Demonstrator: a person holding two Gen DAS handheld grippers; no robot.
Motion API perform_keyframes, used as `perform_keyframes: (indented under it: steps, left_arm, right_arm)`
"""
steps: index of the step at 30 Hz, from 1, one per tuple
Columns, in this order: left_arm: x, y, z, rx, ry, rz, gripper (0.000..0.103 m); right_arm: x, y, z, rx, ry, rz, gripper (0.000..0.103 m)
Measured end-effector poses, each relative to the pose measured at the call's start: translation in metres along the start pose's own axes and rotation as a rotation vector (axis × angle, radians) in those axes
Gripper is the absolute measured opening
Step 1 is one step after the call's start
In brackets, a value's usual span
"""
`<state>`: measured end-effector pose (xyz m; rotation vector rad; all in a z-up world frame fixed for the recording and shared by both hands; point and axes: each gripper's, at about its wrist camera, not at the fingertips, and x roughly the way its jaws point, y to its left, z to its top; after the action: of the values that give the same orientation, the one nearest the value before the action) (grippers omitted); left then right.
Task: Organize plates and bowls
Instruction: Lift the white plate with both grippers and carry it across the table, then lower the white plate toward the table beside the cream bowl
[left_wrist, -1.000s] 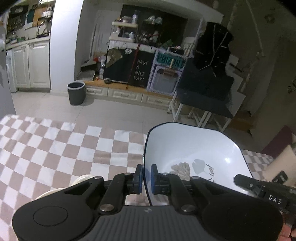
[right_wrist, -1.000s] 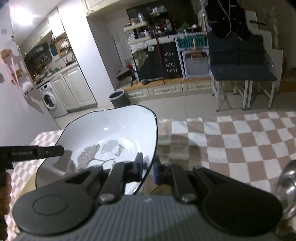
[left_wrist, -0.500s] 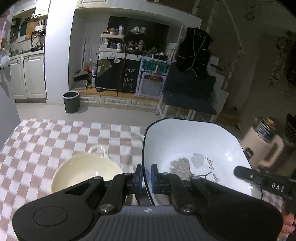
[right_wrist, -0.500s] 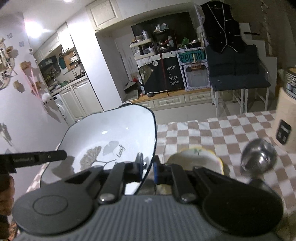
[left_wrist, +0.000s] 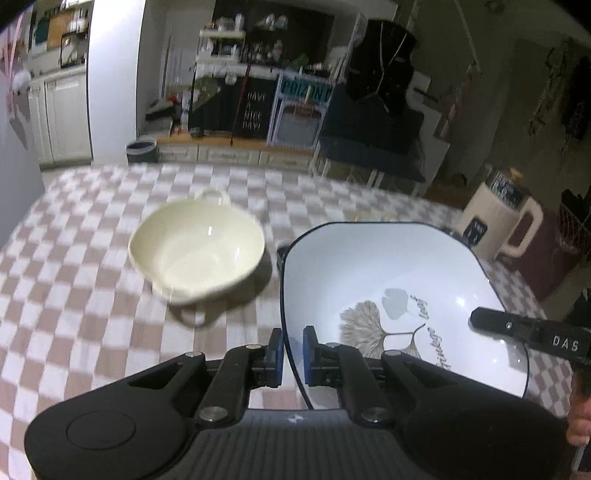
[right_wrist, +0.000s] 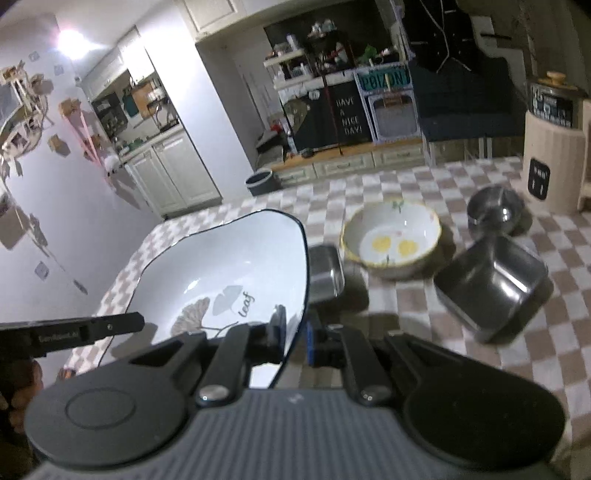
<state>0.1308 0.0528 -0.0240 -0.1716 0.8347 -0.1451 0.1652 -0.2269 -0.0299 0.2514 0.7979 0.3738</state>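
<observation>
Tools, left tool (left_wrist: 290, 356) and right tool (right_wrist: 295, 338), pinch the white leaf bowl (left_wrist: 399, 295) by opposite rims; uneven pull could slip it onto the cream bowl (left_wrist: 197, 251) at ten o'clock.

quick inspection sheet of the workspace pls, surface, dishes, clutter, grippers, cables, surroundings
surface: checkered tablecloth.
job's things: leaf-print white bowl held off the cloth by both grippers; cream two-handled bowl; yellow-rimmed bowl; three steel containers.
clutter: beige jug at the cloth's far edge.
grippers: left gripper and right gripper each clamp the white bowl's rim.
cables: nothing seen.
surroundings: kitchen cabinets, bin, dark chairs.
</observation>
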Motion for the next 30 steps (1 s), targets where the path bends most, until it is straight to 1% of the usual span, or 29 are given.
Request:
perform_keyframes:
  steps: [3, 6, 13, 17, 24, 30]
  left_arm:
    - [0.008, 0.012, -0.010, -0.025, 0.058, 0.003, 0.011]
    - [0.015, 0.022, -0.017, -0.025, 0.092, 0.027, 0.012]
    - [0.028, 0.039, -0.021, -0.033, 0.140, 0.080, 0.011]
    - [0.041, 0.049, -0.025, -0.033, 0.187, 0.102, 0.012]
    - [0.059, 0.063, -0.033, -0.027, 0.251, 0.129, 0.013]
    - [0.067, 0.075, -0.038, -0.025, 0.270, 0.163, 0.015]
  right_arm:
    - [0.005, 0.005, -0.007, -0.014, 0.045, 0.003, 0.013]
    - [0.020, 0.011, -0.010, -0.027, 0.099, 0.000, 0.012]
    - [0.048, 0.026, -0.028, -0.055, 0.219, 0.004, 0.012]
    - [0.060, 0.030, -0.038, -0.061, 0.281, 0.004, 0.013]
    - [0.080, 0.043, -0.048, -0.094, 0.347, -0.020, 0.013]
    - [0.090, 0.059, -0.055, -0.131, 0.387, -0.014, 0.014]
